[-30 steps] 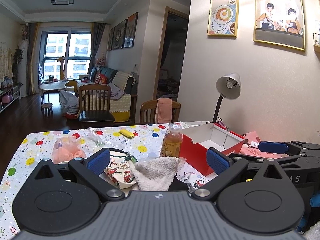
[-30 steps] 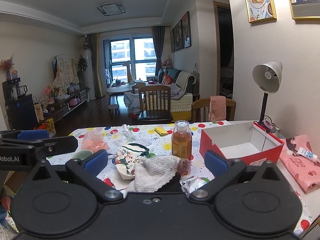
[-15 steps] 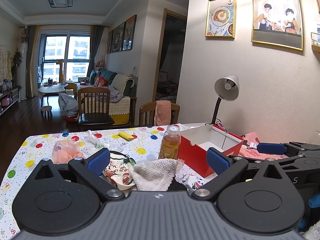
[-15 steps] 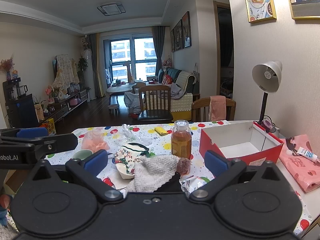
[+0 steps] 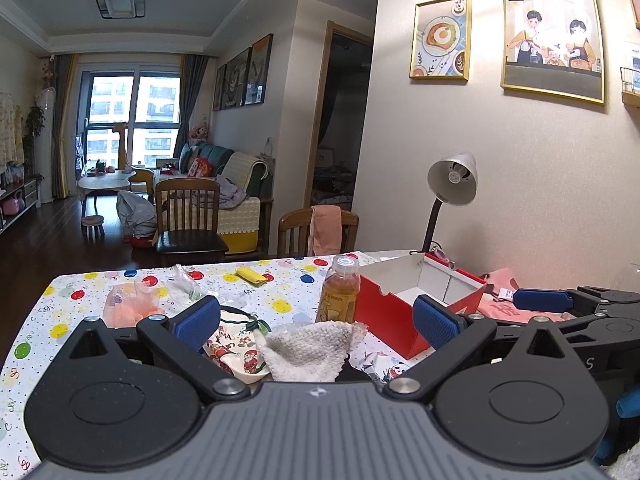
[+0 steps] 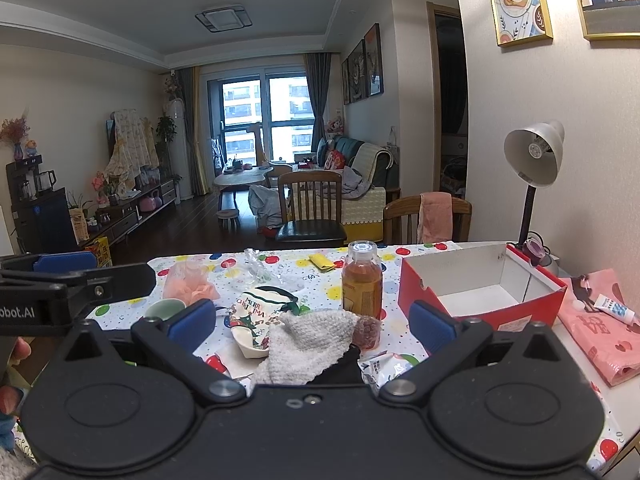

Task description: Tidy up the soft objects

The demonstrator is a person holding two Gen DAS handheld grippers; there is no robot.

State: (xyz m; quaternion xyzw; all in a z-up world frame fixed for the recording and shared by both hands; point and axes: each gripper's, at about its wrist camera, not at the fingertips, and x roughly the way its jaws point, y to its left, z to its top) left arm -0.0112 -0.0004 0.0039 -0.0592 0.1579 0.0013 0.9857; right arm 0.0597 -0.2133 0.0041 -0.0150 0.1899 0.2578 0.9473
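Note:
A white knitted cloth (image 5: pixel 310 350) lies crumpled on the dotted tablecloth just ahead of both grippers; it also shows in the right wrist view (image 6: pixel 306 346), over something black. My left gripper (image 5: pixel 316 322) is open and empty, above and short of the cloth. My right gripper (image 6: pixel 312 322) is open and empty, also just short of it. An open red box (image 6: pixel 480 292) with a white inside stands to the right. A pink soft bag (image 6: pixel 604 332) lies at the far right. A pink bundle in clear plastic (image 6: pixel 190 284) lies at the left.
A juice bottle (image 6: pixel 363 280) stands upright behind the cloth. A Christmas-print dish (image 6: pixel 260 320), a green cup (image 6: pixel 164 308), a snack packet (image 6: pixel 384 366) and a yellow item (image 6: pixel 322 261) lie around. A desk lamp (image 6: pixel 534 168) stands at the wall. Chairs stand behind the table.
Both views shift only slightly; the left gripper has drifted a little. Both grippers stay open and nothing on the table has moved.

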